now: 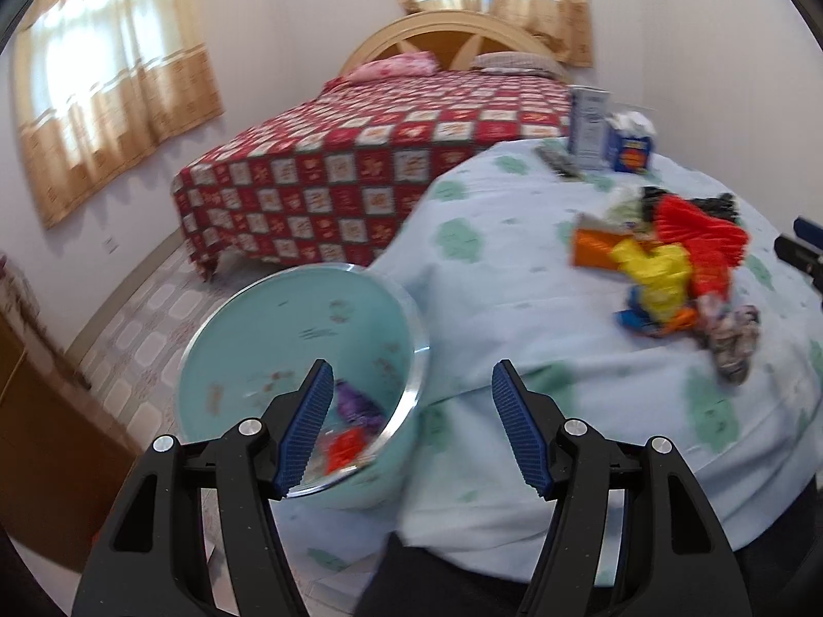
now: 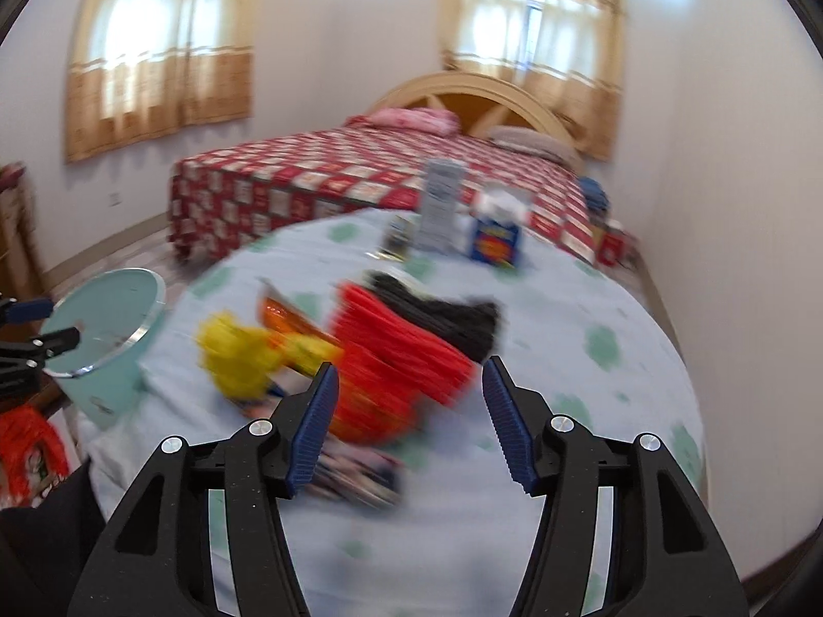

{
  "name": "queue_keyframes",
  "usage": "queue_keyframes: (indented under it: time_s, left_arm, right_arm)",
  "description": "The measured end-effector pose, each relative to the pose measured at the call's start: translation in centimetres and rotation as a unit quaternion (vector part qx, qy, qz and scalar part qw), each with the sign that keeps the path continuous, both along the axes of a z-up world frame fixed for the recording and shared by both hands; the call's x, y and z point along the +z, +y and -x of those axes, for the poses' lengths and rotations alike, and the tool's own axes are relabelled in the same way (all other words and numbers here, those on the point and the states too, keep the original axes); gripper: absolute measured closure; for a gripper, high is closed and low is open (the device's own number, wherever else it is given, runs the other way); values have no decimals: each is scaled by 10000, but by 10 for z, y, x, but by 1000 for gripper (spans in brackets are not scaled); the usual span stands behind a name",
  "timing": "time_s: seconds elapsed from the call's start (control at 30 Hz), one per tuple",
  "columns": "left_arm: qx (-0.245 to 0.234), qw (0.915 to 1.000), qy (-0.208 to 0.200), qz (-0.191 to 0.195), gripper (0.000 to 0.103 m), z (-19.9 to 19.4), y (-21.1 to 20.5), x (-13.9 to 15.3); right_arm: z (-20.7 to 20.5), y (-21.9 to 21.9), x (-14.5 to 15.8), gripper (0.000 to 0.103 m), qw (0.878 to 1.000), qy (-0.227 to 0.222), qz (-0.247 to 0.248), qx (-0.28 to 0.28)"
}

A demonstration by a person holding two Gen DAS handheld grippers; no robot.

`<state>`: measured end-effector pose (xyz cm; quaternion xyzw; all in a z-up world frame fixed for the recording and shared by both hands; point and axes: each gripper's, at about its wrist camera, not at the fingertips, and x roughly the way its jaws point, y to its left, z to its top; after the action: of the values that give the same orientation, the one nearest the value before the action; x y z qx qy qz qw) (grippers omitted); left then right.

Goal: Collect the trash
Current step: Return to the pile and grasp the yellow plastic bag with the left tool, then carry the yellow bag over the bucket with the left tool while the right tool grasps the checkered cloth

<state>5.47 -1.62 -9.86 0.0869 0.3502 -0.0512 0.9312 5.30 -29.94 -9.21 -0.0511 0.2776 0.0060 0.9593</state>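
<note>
Left gripper (image 1: 411, 427): jaws apart, empty, over the bin's near rim.
Right gripper (image 2: 409, 421): jaws apart, empty, low over the trash.
Wrapper pile (image 2: 391, 355): loose on the desk (image 2: 591, 463); a grab may scatter pieces.
Bin (image 1: 308, 355): beside the desk, tilted; a bump could tip it.

Colours on the counter and around it
Pale blue counter cloth (image 1: 514, 267) with green blotches; red pleated wrapper (image 2: 401, 360), yellow crumpled wrapper (image 2: 236, 349); mint-green round bin (image 1: 288, 329); red-and-white checked bedspread (image 1: 360, 175).
</note>
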Motion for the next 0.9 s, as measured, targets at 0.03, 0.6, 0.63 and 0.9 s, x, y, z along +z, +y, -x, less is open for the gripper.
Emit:
queue_keyframes:
  time_s: [0.03,0.6,0.63,0.9]
  left_arm:
    - [-91,10000,-1,26,39,-1,-11,2]
    - [-1046,9935,407,175,71,-37,-148,-9]
    - [-1067,9932,427,181,76,-37,-148,-10]
    - [-1235,9918,83,332,80,-14,-123,22]
  right_arm:
    - [3,-10,-4,45,9999,24,-34,-111]
    - [22,-72,-32,38,9965,40,-603,-574]
    - [23,-71,-32,38,9966,37,-630,-533]
    - [26,-66,-34,38,9966,22,-641,-519]
